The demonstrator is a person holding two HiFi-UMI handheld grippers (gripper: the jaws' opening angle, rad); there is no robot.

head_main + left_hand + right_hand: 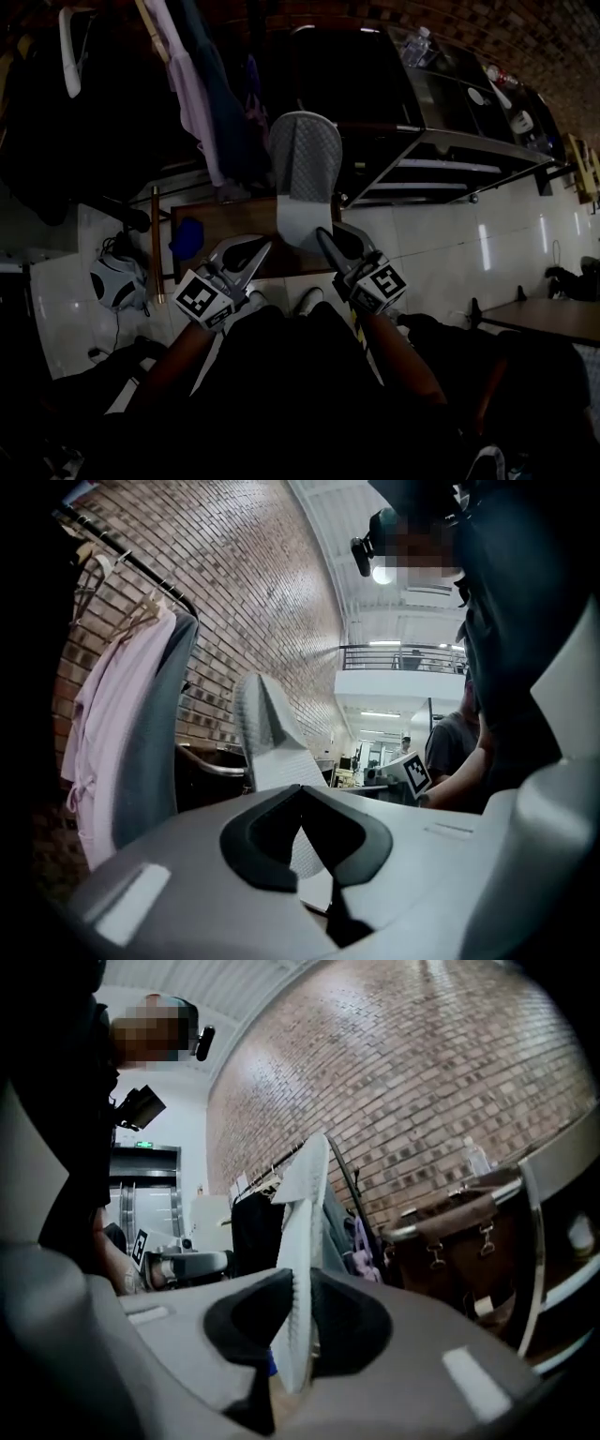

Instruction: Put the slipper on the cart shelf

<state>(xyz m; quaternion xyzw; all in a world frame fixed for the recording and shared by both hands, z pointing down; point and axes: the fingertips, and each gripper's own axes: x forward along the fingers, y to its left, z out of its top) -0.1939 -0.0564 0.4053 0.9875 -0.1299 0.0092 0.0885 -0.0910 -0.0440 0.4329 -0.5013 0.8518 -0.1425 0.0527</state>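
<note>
A grey mesh slipper [302,178] with a white sole stands upright in the air in front of me. My right gripper [328,246] is shut on its lower end. In the right gripper view the sole [305,1241] runs edge-on between the black pads, which press on both sides. My left gripper [264,248] hovers just left of the slipper's lower edge, its jaws closed tip to tip with nothing between them. Its own view shows the slipper [272,738] rising beyond the jaws. The metal cart [450,159] with its shelves stands to the upper right.
Garments hang on a rack [192,94] at the upper left, among them a pink one [112,733]. A brown low table [220,220] with a blue thing [187,234] lies below the slipper. A bottle [417,42] stands on the cart top. A brown bag [459,1222] sits by the cart.
</note>
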